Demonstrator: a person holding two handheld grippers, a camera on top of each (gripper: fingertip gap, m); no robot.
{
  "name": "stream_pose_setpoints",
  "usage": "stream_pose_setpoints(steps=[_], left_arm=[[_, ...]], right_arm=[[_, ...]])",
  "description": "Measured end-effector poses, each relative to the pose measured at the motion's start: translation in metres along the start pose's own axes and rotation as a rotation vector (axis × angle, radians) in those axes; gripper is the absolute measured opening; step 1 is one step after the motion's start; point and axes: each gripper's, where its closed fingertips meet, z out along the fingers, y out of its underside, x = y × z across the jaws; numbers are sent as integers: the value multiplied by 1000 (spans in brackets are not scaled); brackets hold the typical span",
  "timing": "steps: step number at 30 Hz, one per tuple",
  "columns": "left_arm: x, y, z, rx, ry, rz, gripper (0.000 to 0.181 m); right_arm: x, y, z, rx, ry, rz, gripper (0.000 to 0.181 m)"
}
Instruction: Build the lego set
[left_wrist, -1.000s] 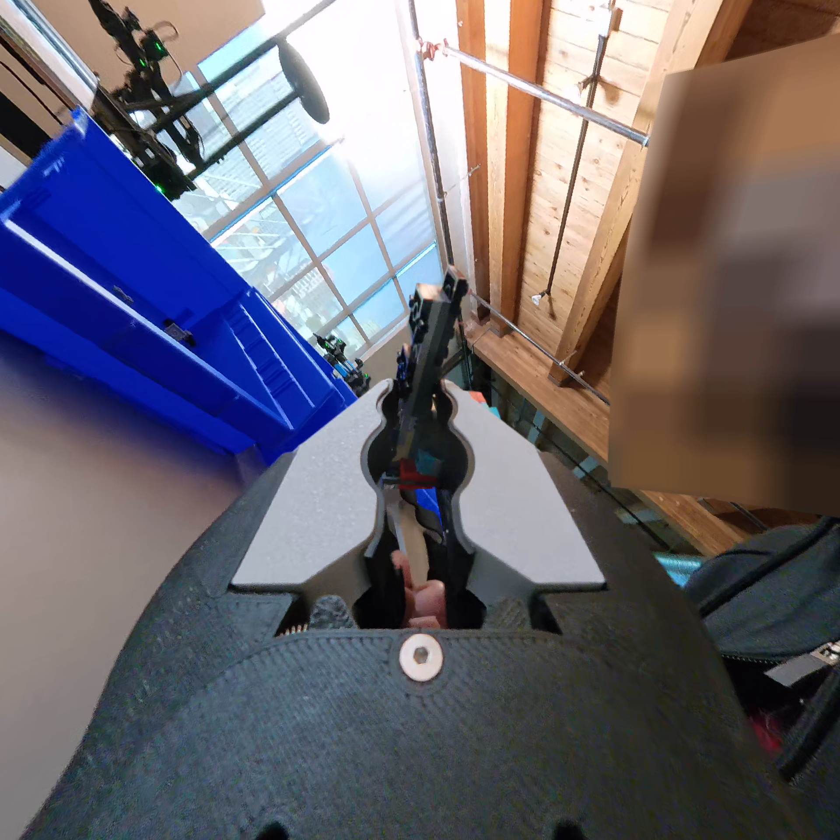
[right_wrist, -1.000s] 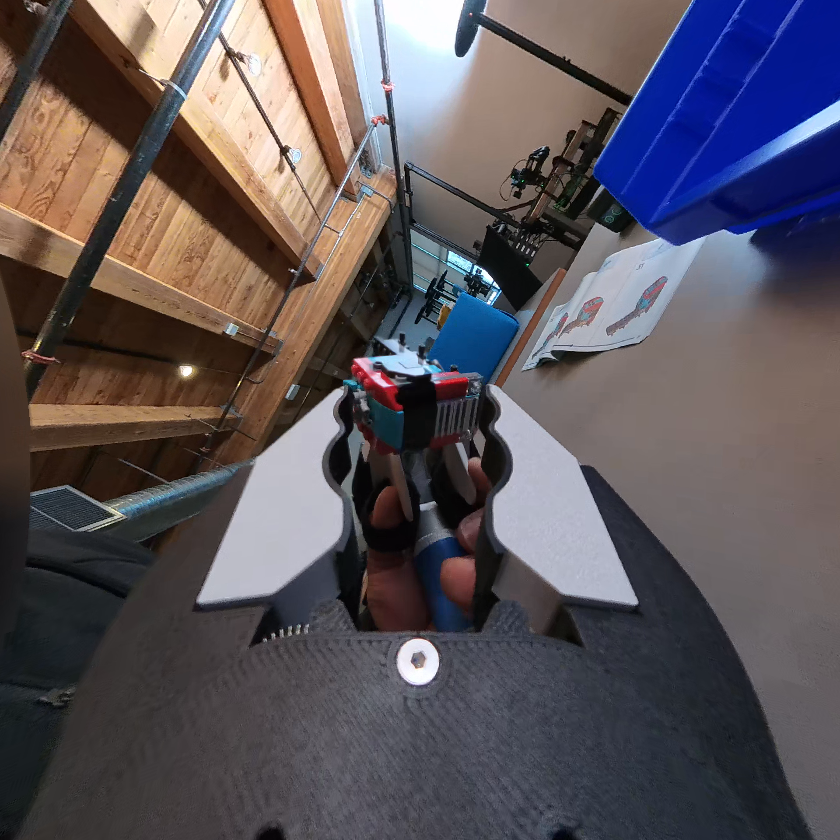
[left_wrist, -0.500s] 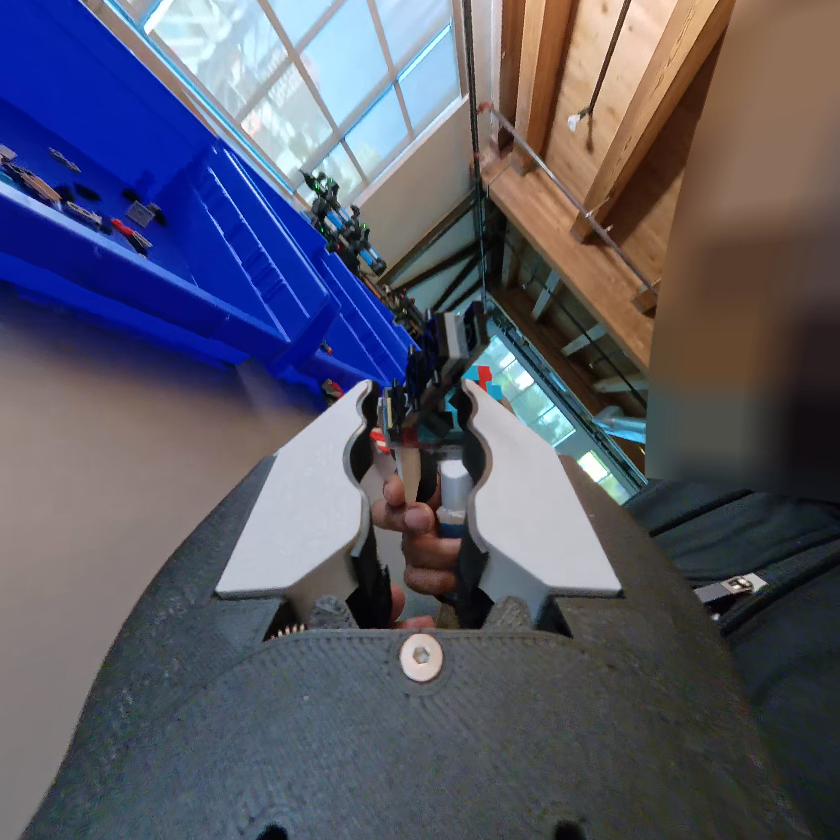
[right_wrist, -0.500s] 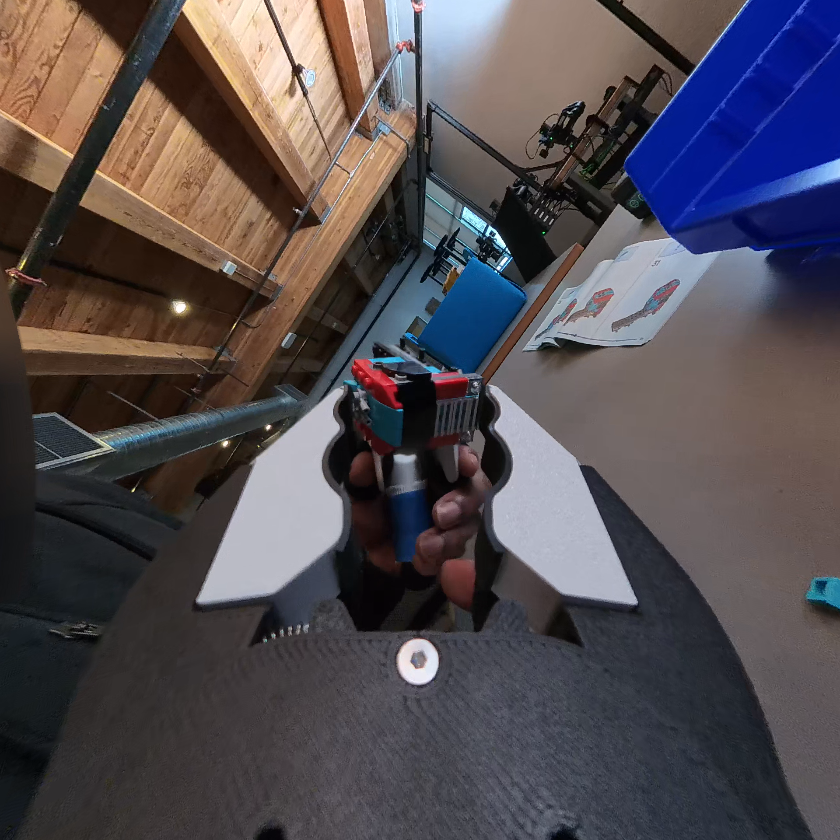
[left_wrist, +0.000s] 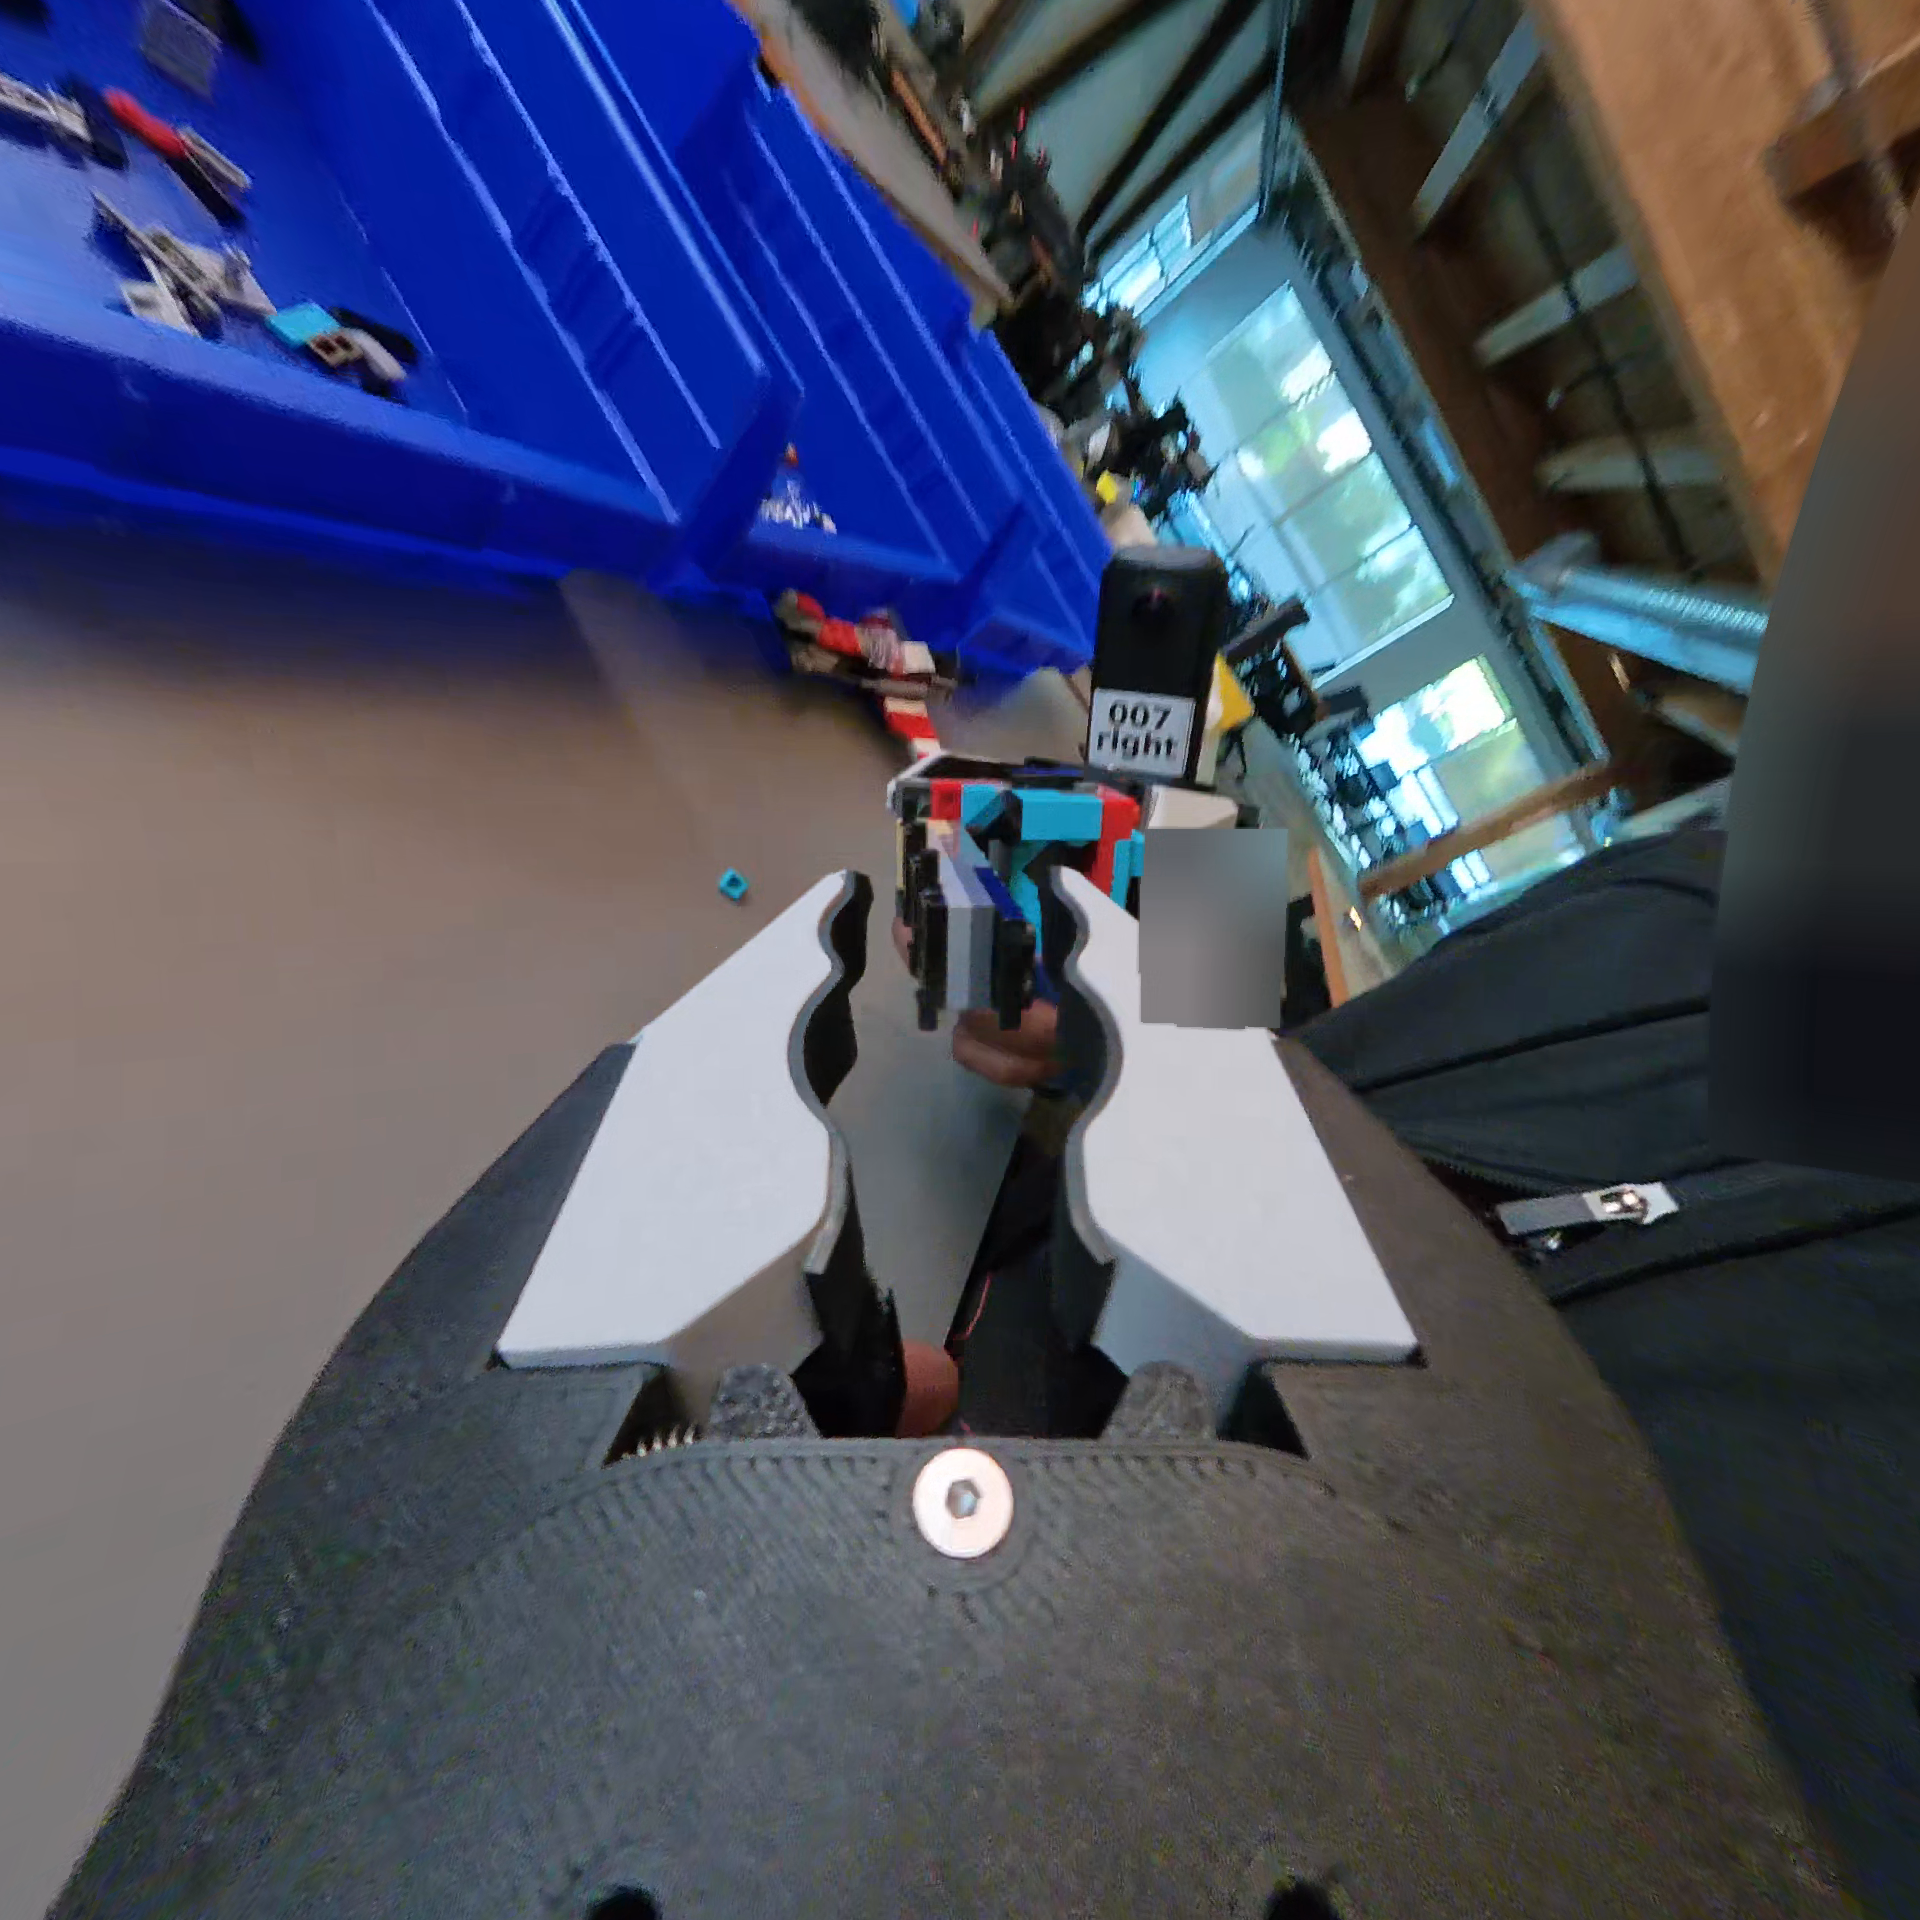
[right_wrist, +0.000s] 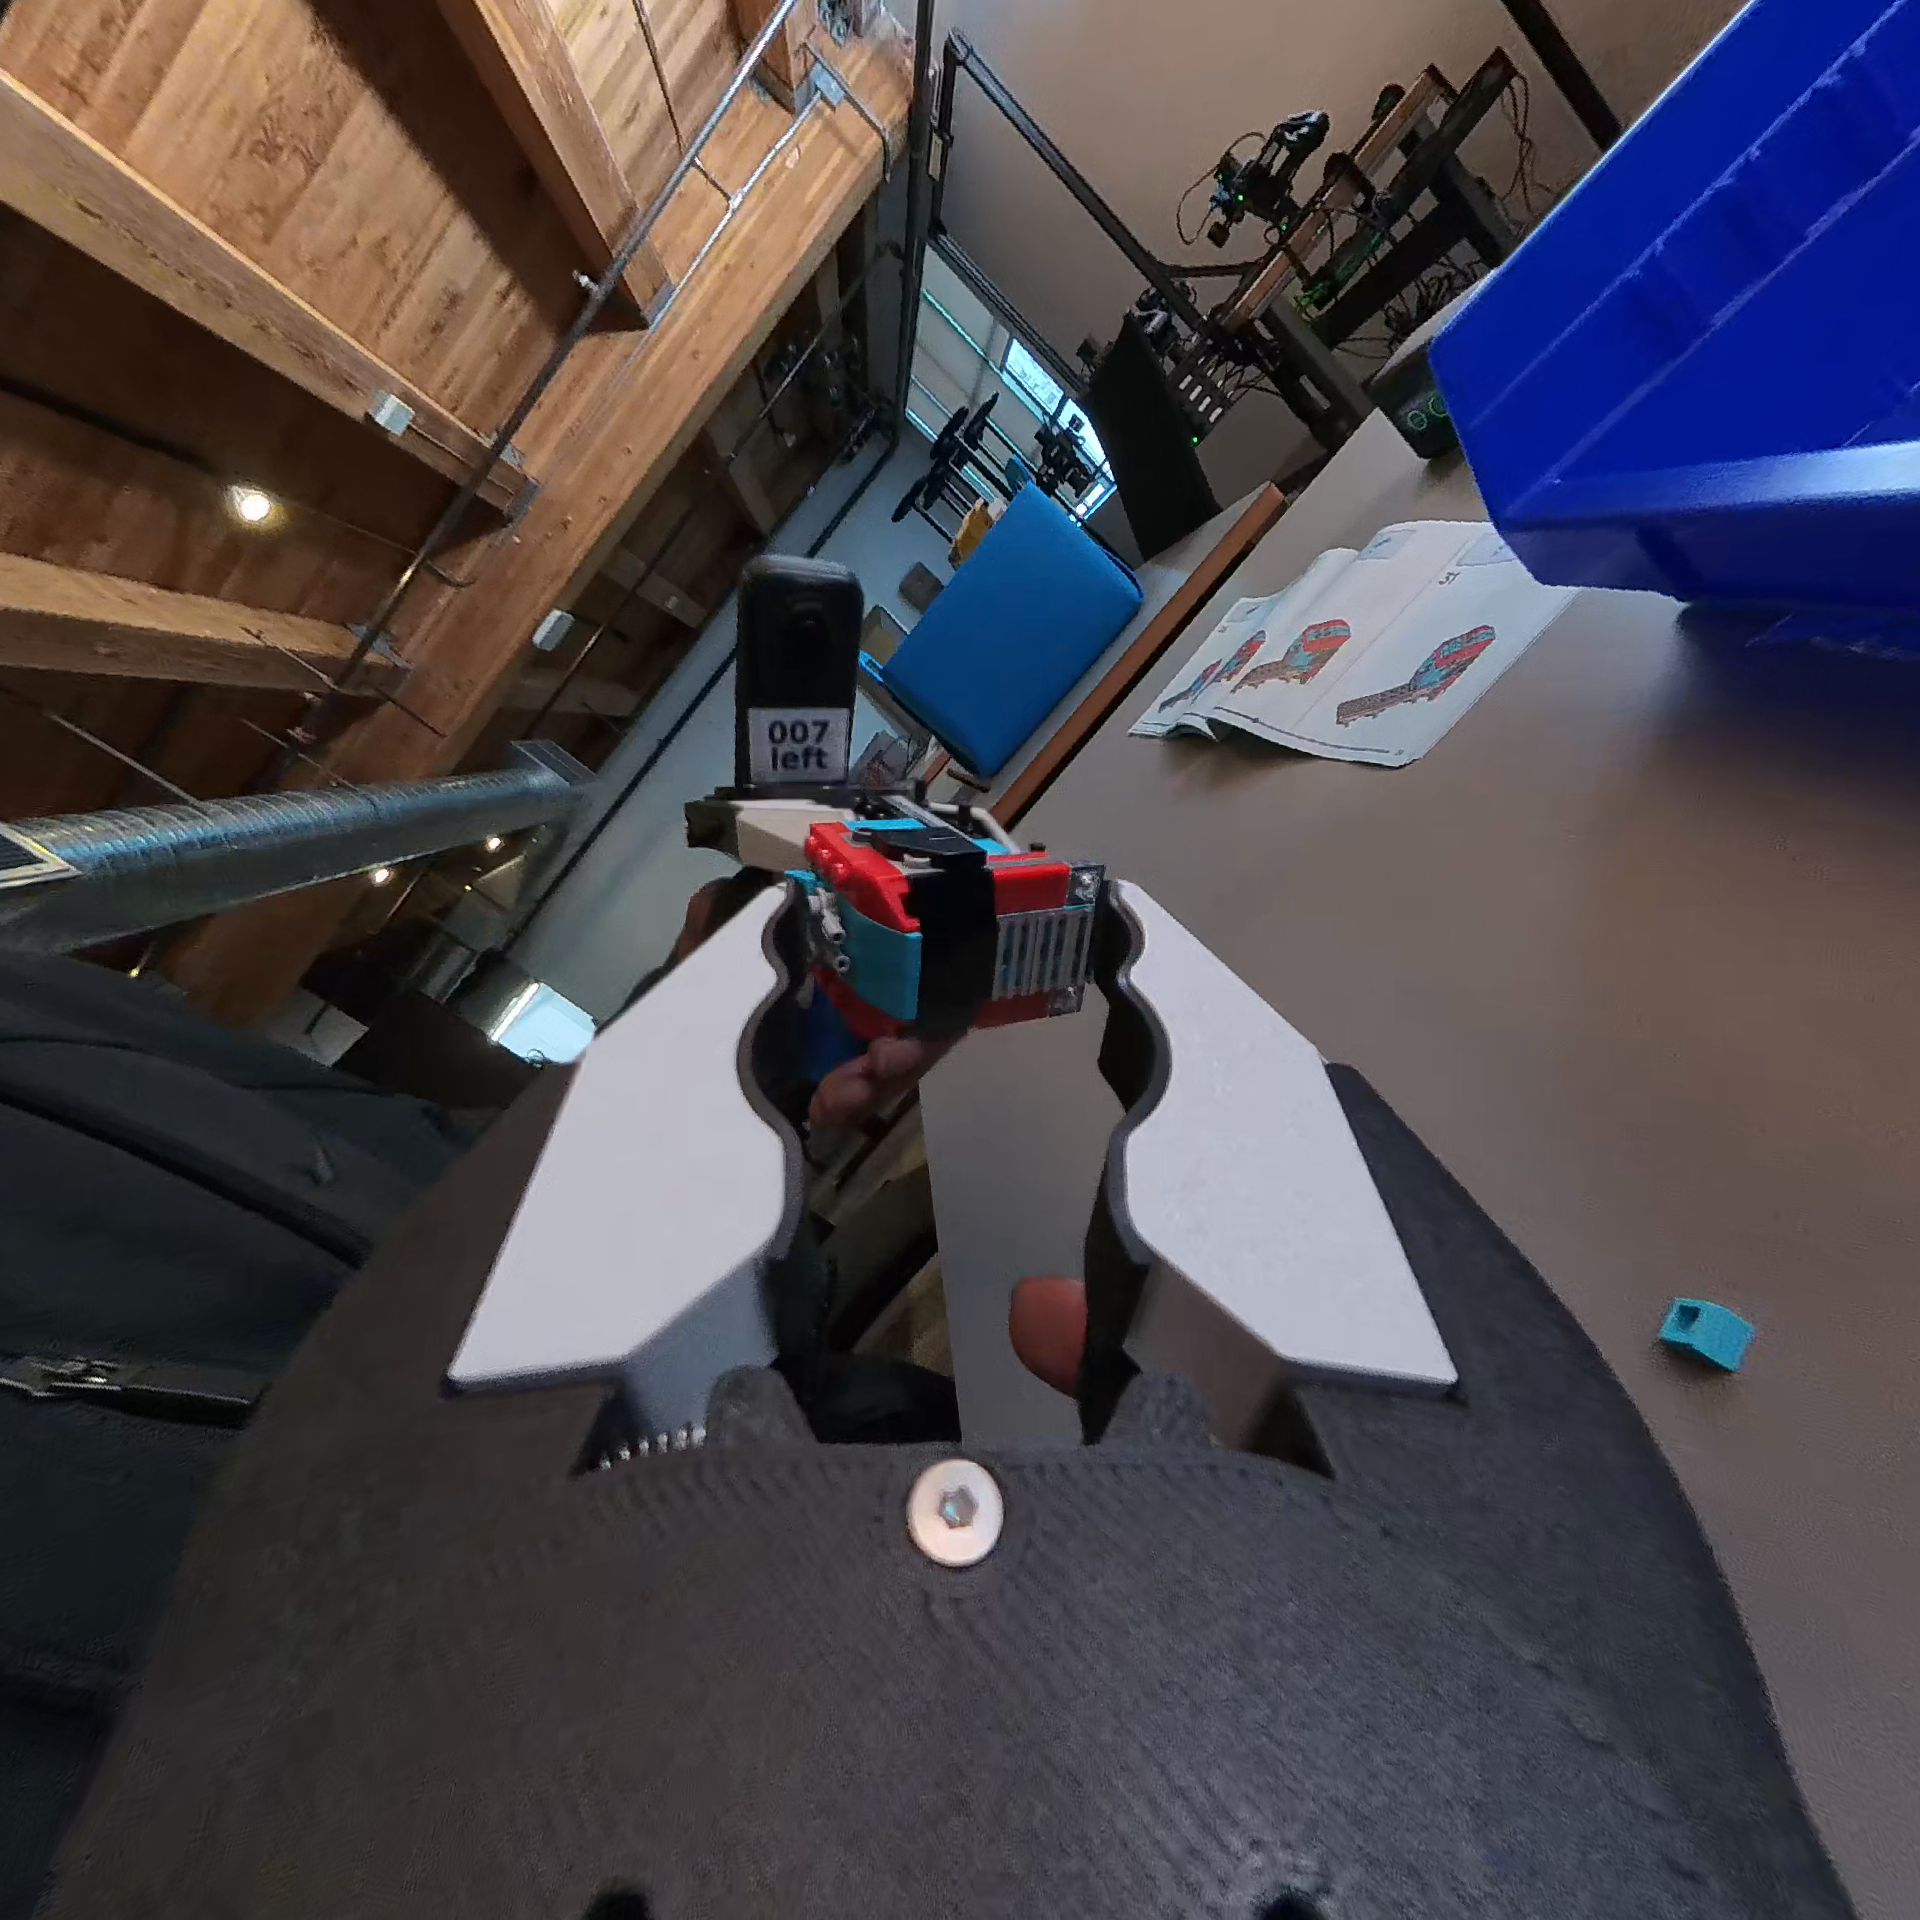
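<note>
Your left wrist camera sits just behind the left gripper (left_wrist: 956, 914), rolled hard over, looking low along the brown table (left_wrist: 312, 935) toward the blue bins (left_wrist: 520, 312) and far windows; the right gripper's camera housing (left_wrist: 1153, 644) faces you close ahead. Your right wrist camera, behind the right gripper (right_wrist: 951, 940), is also rolled, facing the wooden ceiling beams (right_wrist: 312, 312) and the open instruction booklet (right_wrist: 1371, 655), with the left gripper's camera housing (right_wrist: 798, 675) close opposite. Both views share the lego model (left_wrist: 997, 883) (right_wrist: 935, 925) at their fingertips, the table and the loose teal brick (left_wrist: 734, 884) (right_wrist: 1704, 1333).
</note>
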Motion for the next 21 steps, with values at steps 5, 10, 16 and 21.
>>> stream_pose_setpoints(steps=[5,10,16,21], left_arm=[[0,3,4,-50,13,-3,20],[-2,11,7,-70,6,21,17],[-2,10,10,21,-21,76,15],[-4,8,17,179,-13,5,15]], right_arm=[[0,2,-1,-45,10,-50,55],[-1,2,0,-75,12,-100,55],[-1,-1,-2,-64,-5,-109,56],[2,-9,-4,-30,-1,-95,55]])
